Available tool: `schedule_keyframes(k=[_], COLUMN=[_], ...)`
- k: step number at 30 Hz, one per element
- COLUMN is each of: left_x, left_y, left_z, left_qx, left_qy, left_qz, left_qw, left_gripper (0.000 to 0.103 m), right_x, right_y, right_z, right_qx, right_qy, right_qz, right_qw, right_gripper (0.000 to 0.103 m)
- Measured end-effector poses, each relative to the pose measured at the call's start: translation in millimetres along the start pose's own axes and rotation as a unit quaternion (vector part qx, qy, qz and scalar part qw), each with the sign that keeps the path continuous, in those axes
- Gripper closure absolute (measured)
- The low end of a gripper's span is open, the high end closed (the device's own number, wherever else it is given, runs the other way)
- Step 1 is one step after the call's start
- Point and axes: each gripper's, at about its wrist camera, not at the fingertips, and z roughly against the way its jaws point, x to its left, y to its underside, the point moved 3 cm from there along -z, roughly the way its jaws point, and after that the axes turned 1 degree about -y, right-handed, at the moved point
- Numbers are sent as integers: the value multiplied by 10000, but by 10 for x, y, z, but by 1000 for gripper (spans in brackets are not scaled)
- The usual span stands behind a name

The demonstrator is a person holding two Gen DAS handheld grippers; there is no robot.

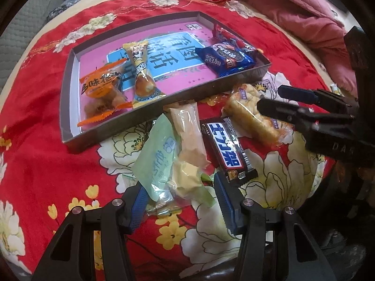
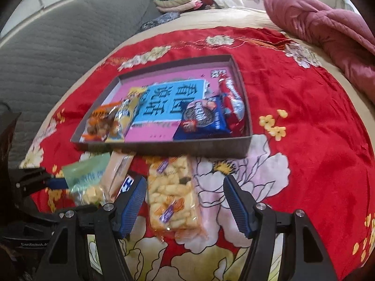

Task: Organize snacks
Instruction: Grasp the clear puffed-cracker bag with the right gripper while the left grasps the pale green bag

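A shallow grey box (image 1: 161, 113) with a pink and blue printed bottom in large Chinese characters lies on a red flowered cloth (image 1: 39, 164), centre of the left wrist view. In its left end sit an orange wrapped snack (image 1: 103, 86) with black Chinese lettering and a yellow cone-shaped pack (image 1: 140, 77). In its right end a blue biscuit pack (image 1: 226, 58) rests against a red pack (image 1: 225, 34); their lettering is too small to read.

Below the box's near wall the loose snacks crowd together: a pale green bag (image 1: 157, 161) with faint writing, a cream wrapped bar (image 1: 187, 128) lying over it, a black chocolate bar (image 1: 228, 147) with white-on-blue characters, and a clear pack of puffed rice cake (image 1: 253, 114) with small purple labels.

The left gripper (image 1: 180, 201) stands open, its blue pads either side of the green bag's lower end without pressing it. The right gripper (image 2: 185, 201) is open too, straddling the rice cake (image 2: 173, 194); its left pad is just beside the pack, the right pad well clear over bare cloth.

Open cloth runs to the right of the box; a pink quilt (image 2: 328, 30) borders the upper right.
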Motion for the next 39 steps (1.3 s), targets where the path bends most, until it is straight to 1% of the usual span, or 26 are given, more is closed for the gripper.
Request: schedule_keyframes(k=[4,12,15,16,19,23,25,34,36,37,38,39], left_x=[13,-45,-55,-49,-12,114,147,174,199,214,227,241], left_y=[2,11,-2,-9,-34,-65,-74,-72,-76,-76,-82,-88], left_z=[-20,-57,-66,-64,-44,-34,-29,40,75,96,114,131], left_qx=[15,22,0,-13,-78,-105,-130,-246,-285,-308,-331,-358], left_qy=[-148,-444,-476,-460,-271,108,202,321,366,386,411,421], left_qz=[-133,-560,-614,-599,-429,-57,27,155,221,256,288,322], left_qw=[9998,9974,9970,9971,9987,9999,9997,9991,9987,9985,9982,9980], left_gripper=[47,47,47,47,58,60,61,62,62,62,63,64], right_x=[85,41,54,62,82,81,82,156,147,143,143,143], right_y=[54,60,59,61,83,105,106,94,83,79,74,70], right_z=[-82,-111,-127,-134,-181,-249,-274,-387,-396,-393,-386,-377], right_qx=[176,252,270,279,371,468,489,467,454,447,438,430], right_qy=[160,128,135,130,150,209,240,382,354,289,221,178], right_qz=[268,139,175,189,241,258,274,586,589,566,538,527], right_qw=[9994,9995,9994,9993,9989,9984,9981,9965,9966,9970,9973,9975], right_gripper=[36,36,36,36,36,36,36,37,49,51,56,56])
